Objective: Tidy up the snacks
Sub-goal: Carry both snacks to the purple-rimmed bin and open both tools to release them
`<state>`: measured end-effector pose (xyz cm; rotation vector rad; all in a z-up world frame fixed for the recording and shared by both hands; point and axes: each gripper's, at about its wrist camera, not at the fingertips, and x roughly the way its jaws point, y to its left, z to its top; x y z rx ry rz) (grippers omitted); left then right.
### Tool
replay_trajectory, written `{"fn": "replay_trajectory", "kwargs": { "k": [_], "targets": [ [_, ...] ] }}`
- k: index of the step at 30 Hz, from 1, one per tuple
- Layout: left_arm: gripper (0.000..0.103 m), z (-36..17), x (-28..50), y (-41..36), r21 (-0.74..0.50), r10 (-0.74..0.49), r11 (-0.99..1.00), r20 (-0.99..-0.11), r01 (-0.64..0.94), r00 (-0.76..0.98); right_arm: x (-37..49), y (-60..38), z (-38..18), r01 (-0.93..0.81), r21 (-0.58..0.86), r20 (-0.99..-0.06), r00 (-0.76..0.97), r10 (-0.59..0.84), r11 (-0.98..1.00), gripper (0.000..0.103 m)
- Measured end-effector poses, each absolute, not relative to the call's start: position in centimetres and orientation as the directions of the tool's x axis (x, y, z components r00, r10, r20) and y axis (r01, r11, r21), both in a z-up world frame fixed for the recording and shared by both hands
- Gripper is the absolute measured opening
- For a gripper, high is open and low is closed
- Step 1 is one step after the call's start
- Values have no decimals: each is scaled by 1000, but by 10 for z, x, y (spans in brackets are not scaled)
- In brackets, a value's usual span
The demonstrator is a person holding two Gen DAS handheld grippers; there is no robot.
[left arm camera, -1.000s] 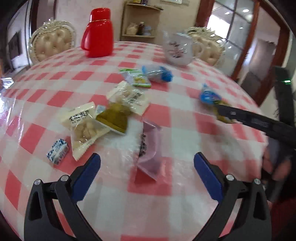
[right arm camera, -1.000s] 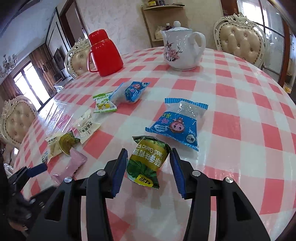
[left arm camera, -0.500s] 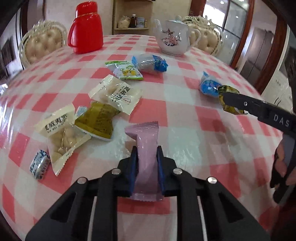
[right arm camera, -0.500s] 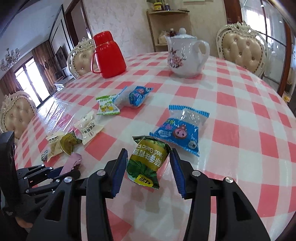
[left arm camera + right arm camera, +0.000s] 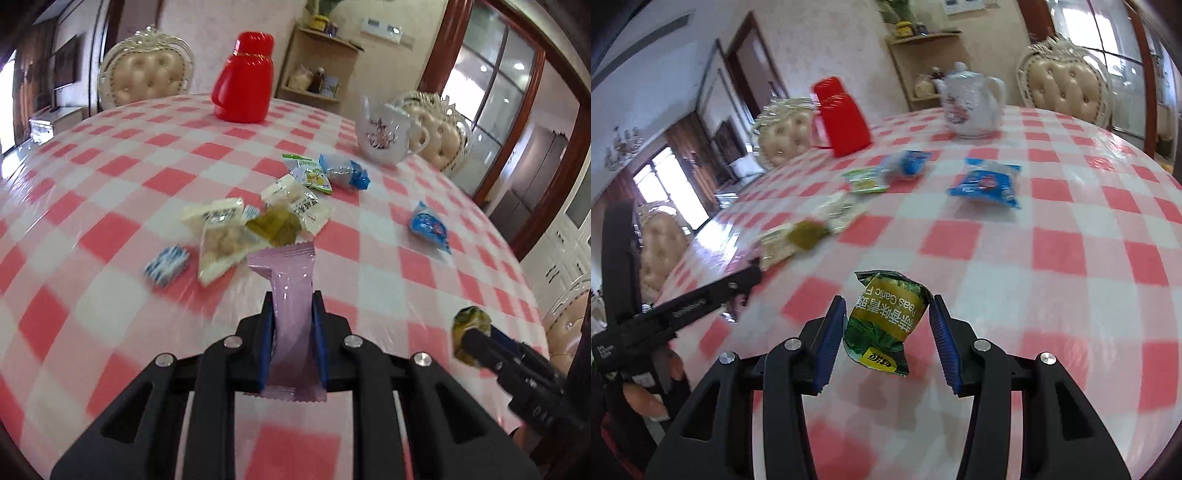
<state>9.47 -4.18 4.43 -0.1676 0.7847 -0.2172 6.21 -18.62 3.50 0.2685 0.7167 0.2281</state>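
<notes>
A light, crinkly pink wrapper (image 5: 291,295) is pinched mid-length by the left gripper (image 5: 293,343). The soft green pea packet (image 5: 886,317) is held between the right gripper (image 5: 888,332)'s narrowly parted jaws; pad contact cannot be told.

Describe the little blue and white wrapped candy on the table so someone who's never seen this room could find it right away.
Start at the red thermos at the far side of the checked table, then come toward the near edge to the cluster of snack packets. The blue and white candy lies at the cluster's near left end, beside the clear packet of pale round snacks. It is the smallest piece, blocky rather than flat.
</notes>
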Motion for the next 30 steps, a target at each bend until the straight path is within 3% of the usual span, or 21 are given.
{"fn": "replay_trajectory", "kwargs": {
  "k": [17, 30],
  "targets": [
    [19, 75, -55, -10, -237, -263, 960, -573, 151, 776, -57, -121, 56, -176, 366, -538, 762, 362, 914, 47],
    [19, 96, -120, 33, -158, -178, 982, -578, 105, 796, -109, -65, 76, -297, 316, -523, 738, 427, 901, 47]
  ]
}}
